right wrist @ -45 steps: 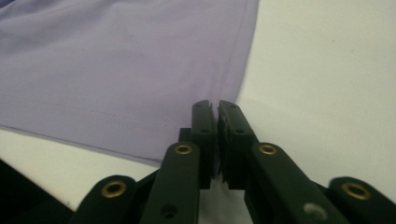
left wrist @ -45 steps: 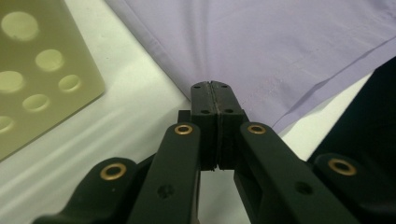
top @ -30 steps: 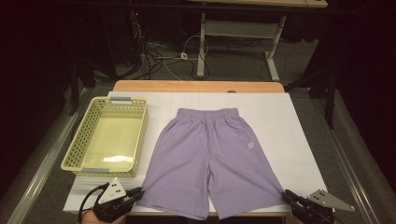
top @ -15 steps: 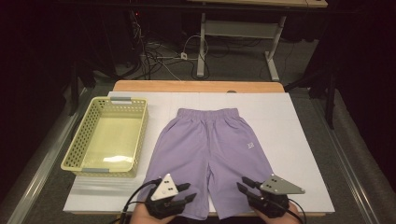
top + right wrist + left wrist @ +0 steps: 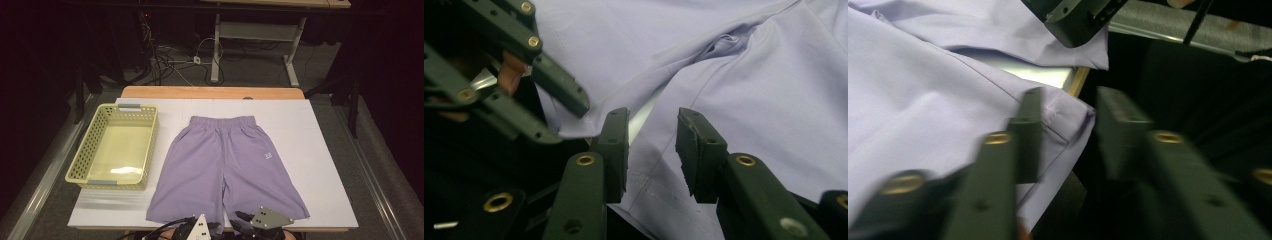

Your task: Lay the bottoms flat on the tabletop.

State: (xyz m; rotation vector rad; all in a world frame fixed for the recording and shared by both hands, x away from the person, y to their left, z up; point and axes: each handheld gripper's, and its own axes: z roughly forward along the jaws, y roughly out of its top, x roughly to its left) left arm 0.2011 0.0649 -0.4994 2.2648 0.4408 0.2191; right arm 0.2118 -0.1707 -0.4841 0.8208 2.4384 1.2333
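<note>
the purple shorts [image 5: 227, 167] lie flat on the white table [image 5: 325, 150], waistband toward 12 o'clock, leg hems at 6 o'clock by the near edge. the left gripper [image 5: 199, 231] sits at the inner corner of the left leg hem; its jaws have just been closing, with the hem corner [image 5: 1068, 117] between them, not yet pinched. the right gripper [image 5: 260, 223] has been opening, jaws apart over the right leg hem [image 5: 659, 185]. a yellow basket [image 5: 82, 167] stands at 9 o'clock.

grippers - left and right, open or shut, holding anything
left gripper: open, jaws astride the shorts hem corner, no grip.
right gripper: open over the other leg's hem, nothing held.
</note>
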